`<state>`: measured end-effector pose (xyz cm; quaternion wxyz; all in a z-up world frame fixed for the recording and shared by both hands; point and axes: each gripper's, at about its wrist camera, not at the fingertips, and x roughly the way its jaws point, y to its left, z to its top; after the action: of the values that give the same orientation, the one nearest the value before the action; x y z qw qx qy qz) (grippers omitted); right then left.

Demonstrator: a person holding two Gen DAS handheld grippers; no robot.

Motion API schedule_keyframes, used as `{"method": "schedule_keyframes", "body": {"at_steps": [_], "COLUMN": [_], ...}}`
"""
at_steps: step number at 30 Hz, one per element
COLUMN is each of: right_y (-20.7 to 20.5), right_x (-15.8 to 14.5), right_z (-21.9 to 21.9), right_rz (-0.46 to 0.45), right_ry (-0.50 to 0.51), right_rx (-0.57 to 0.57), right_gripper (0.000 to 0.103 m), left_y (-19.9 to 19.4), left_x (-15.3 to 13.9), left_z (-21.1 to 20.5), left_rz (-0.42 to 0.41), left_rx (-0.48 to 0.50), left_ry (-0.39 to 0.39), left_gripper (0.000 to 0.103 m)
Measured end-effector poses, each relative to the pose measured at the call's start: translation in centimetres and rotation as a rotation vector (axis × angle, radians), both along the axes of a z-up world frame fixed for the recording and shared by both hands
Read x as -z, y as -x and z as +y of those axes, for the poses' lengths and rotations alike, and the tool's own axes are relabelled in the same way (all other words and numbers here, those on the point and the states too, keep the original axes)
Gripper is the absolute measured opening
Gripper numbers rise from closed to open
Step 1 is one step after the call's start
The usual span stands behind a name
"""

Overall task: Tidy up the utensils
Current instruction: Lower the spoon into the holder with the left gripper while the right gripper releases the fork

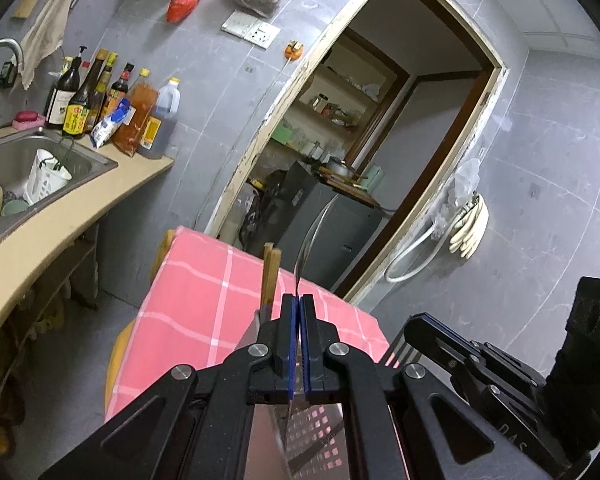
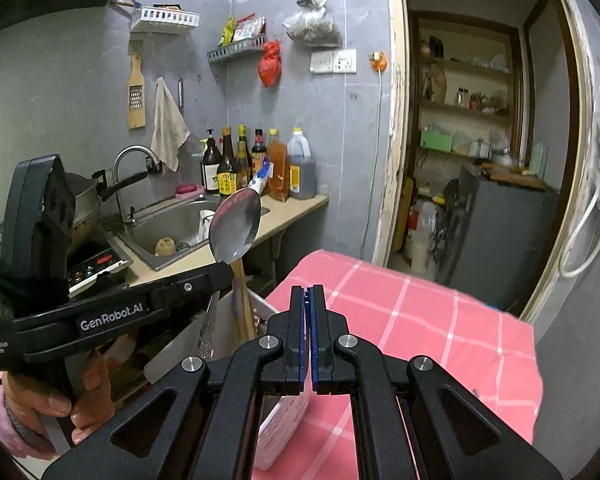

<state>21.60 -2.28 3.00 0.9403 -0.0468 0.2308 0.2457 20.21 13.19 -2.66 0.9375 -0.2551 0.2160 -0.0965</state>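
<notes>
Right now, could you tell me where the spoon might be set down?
The pink checked cloth is bare from the right gripper to its doorway edge. Crowded: the steel utensil holder, under the spoon in the left gripper.

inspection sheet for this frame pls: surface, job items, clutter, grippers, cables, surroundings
Surface: table under a pink checked cloth.
Job's things: metal spoon held bowl up; wooden chopsticks upright in a perforated metal holder; white box on the cloth.
Clutter: sauce bottles on the counter; white basket and sponge in the sink.
Grippers: left gripper shut on the spoon handle; right gripper shut, nothing between its fingers.
Cables: white cord hanging from an orange plug; white hose by the doorway.
Surroundings: grey tiled wall, open doorway to a shelved room.
</notes>
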Motion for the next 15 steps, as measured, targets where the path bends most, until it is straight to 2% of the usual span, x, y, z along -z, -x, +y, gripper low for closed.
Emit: {"method": "schedule_keyframes", "body": {"at_steps": [7, 9, 15], "right_y": [-0.4, -0.4, -0.3], "right_x": [1.2, 1.3, 0.7], "right_z": [-0.6, -0.7, -1.7], "right_rz": [0.058, 0.056, 0.049], "right_ry": [-0.079, -0.088, -0.120], "right_rx": [-0.008, -0.004, 0.037], "right_gripper": [0.005, 0.005, 0.005], "left_y": [0.2, 0.3, 1.1], "left_x": [0.6, 0.6, -0.2], "left_z": [0.7, 0.8, 0.8], "left_rz": [0.050, 0.060, 0.047], "left_rx": [0.007, 0.014, 0.000], "left_ry": [0.016, 0.018, 0.005], "left_gripper": [0.003, 0.007, 0.030]}}
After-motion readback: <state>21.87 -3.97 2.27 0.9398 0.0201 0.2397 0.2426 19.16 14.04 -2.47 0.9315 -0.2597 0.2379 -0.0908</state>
